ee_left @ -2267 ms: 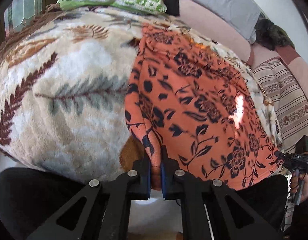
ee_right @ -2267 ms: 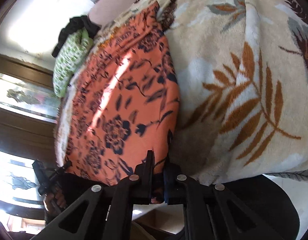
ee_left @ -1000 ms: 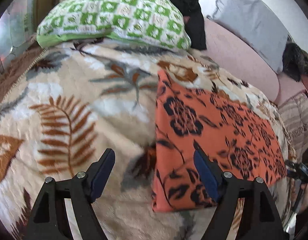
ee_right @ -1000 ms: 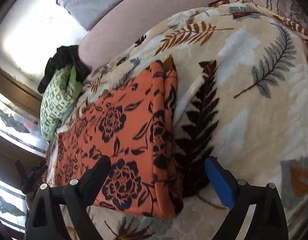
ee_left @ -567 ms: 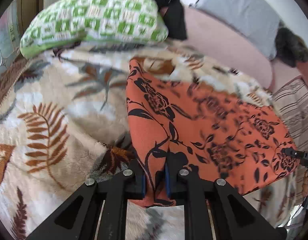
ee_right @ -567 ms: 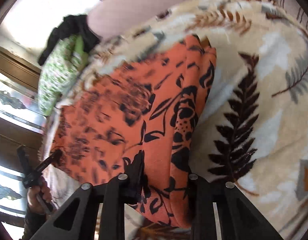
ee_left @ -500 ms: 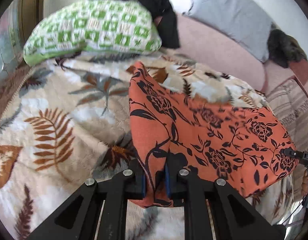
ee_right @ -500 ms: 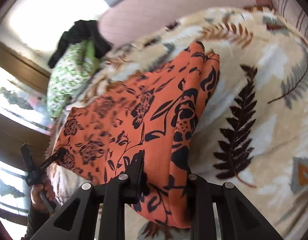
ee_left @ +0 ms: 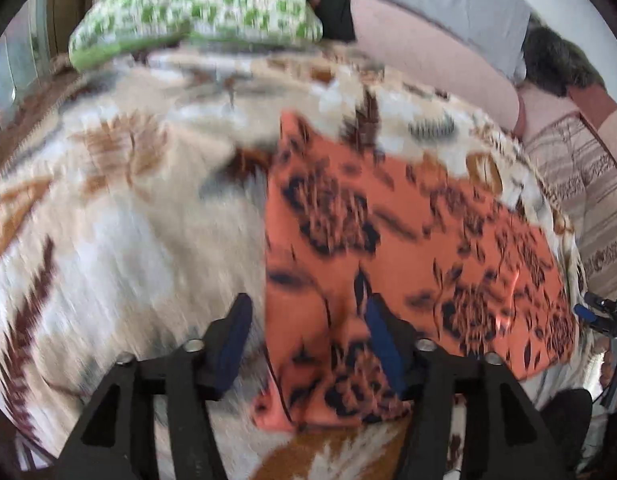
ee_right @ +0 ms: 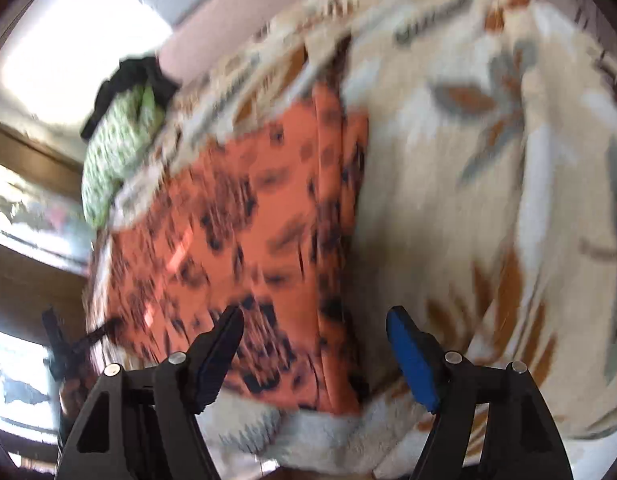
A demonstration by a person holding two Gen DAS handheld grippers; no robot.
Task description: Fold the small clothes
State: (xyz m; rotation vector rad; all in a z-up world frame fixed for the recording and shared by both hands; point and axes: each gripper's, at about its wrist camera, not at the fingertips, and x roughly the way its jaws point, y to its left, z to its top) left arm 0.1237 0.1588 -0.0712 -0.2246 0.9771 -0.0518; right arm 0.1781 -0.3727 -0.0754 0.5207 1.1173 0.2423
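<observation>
Both grippers, left gripper (ee_left: 304, 332) and right gripper (ee_right: 314, 344), just released orange cloth (ee_left: 408, 240) (pillow (ee_left: 196, 8) clearer leftward).

The orange floral garment (ee_left: 408, 248) is thin, smooth matt cloth; the leaf-patterned blanket (ee_left: 120, 216) beneath looks thick, fuzzy fleece.

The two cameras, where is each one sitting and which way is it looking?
Left wrist view: sits on the left hand-held gripper, looking down along its open fingers at the orange flowered cloth on the leaf-print blanket; the right hand-held gripper shows far right.
Right wrist view: sits on the right hand-held gripper, looking down at the cloth's other end; the left hand-held gripper and a hand show at lower left.
Both share the cloth, blanket and green checked pillow.
</observation>
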